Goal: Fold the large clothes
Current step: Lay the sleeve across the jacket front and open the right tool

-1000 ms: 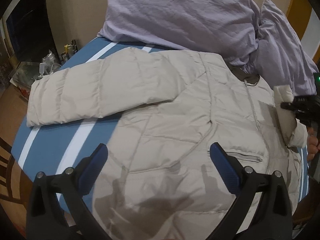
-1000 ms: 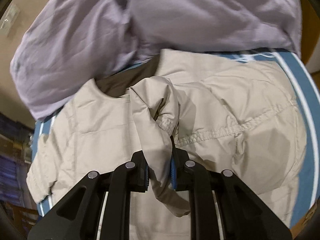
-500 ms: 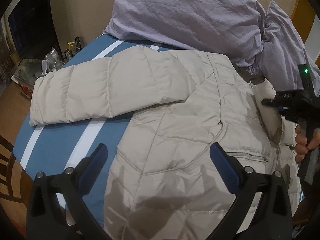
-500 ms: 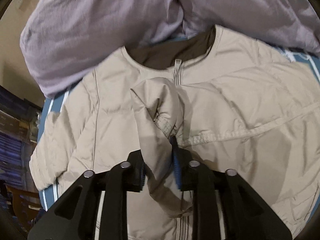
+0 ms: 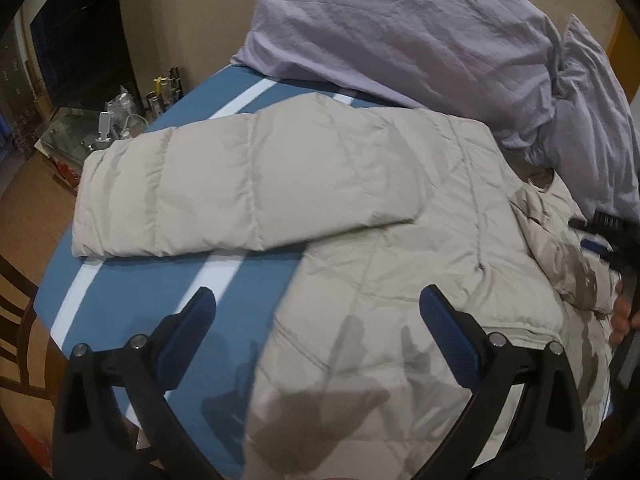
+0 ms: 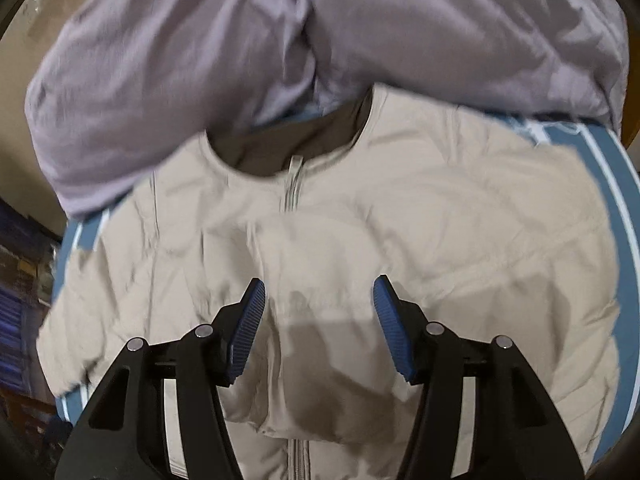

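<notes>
Opening over the jacket's (image 6: 400, 240) folded sleeve (image 6: 320, 264) at lower centre, the right gripper (image 6: 319, 326) grips nothing; left gripper (image 5: 316, 334) gapes empty. Risk: puffy sleeve springs back, undoing the fold.

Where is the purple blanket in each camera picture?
Left wrist view: the purple blanket fills the top and upper right, behind the beige jacket.
Right wrist view: the purple blanket spans the whole top, just above the jacket's neck opening.
Shared landmark: the blue striped cover under the jacket.
</notes>
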The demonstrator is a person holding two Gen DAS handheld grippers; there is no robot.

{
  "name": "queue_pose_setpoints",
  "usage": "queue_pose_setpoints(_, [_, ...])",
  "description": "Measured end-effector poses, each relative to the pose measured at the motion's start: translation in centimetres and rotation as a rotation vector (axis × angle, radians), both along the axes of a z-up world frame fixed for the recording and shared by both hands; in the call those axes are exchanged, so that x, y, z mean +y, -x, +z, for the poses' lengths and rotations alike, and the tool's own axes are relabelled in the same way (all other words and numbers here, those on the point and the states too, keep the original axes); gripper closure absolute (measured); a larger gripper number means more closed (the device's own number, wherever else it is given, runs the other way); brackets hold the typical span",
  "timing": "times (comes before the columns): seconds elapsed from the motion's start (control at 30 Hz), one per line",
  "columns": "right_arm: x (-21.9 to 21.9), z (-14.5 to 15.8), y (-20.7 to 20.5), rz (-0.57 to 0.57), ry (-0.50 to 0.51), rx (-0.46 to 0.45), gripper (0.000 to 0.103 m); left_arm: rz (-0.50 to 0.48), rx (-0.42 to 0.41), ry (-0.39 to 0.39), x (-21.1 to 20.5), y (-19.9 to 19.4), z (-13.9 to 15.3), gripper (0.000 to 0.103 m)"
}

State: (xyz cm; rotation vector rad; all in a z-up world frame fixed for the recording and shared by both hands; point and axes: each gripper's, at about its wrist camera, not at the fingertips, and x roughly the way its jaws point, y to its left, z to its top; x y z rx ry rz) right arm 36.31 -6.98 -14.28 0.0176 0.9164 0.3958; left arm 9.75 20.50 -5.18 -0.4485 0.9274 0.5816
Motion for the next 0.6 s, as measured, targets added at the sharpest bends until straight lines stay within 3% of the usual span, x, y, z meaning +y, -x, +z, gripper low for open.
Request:
queue_pose_setpoints(0.17, [2.3,-1.0,1.0,0.029,0.091,-0.047,0.032,0.058,0.005,-0.002,2.7,0.4,0.0,0.002])
queue_pose_setpoints(0.6, [3.0,-3.5,1.0,-0.023,0.127,-0.081,0.017,0.158,0.017,0.01,6.7,1.6,-0.5,0.002])
